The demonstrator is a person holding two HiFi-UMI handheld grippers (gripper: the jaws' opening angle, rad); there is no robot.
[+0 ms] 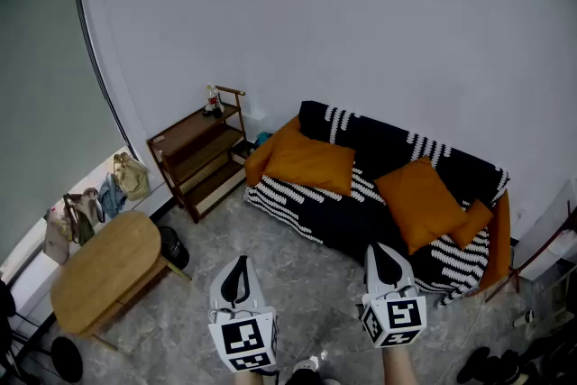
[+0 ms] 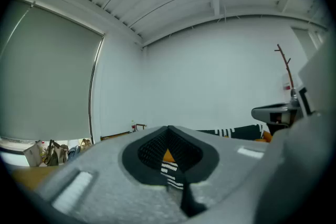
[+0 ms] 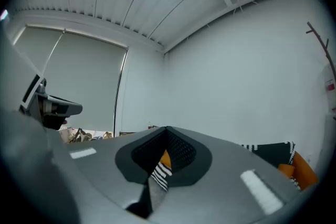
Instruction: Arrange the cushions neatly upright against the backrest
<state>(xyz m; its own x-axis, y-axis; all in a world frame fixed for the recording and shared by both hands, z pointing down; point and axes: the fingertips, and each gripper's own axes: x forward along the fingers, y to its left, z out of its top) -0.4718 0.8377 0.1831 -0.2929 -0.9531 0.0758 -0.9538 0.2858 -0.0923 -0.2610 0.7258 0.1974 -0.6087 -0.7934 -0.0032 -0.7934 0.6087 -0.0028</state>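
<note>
A black sofa with white stripes (image 1: 379, 207) stands against the white wall. One large orange cushion (image 1: 309, 163) lies flat on the seat at its left end. A second orange cushion (image 1: 420, 201) leans on the seat right of centre, and a small orange cushion (image 1: 472, 223) sits beside it near the right arm. My left gripper (image 1: 237, 270) and right gripper (image 1: 385, 258) hover side by side over the floor in front of the sofa, both shut and holding nothing. In the left gripper view the sofa's backrest (image 2: 233, 132) shows beyond the closed jaws; in the right gripper view the sofa (image 3: 281, 157) is at the lower right.
A dark wooden shelf rack (image 1: 200, 151) stands left of the sofa with a bottle on top. An oval wooden table (image 1: 104, 270) is at the lower left, with bags (image 1: 90, 205) along the wall behind it. A coat stand (image 2: 286, 68) is at the right.
</note>
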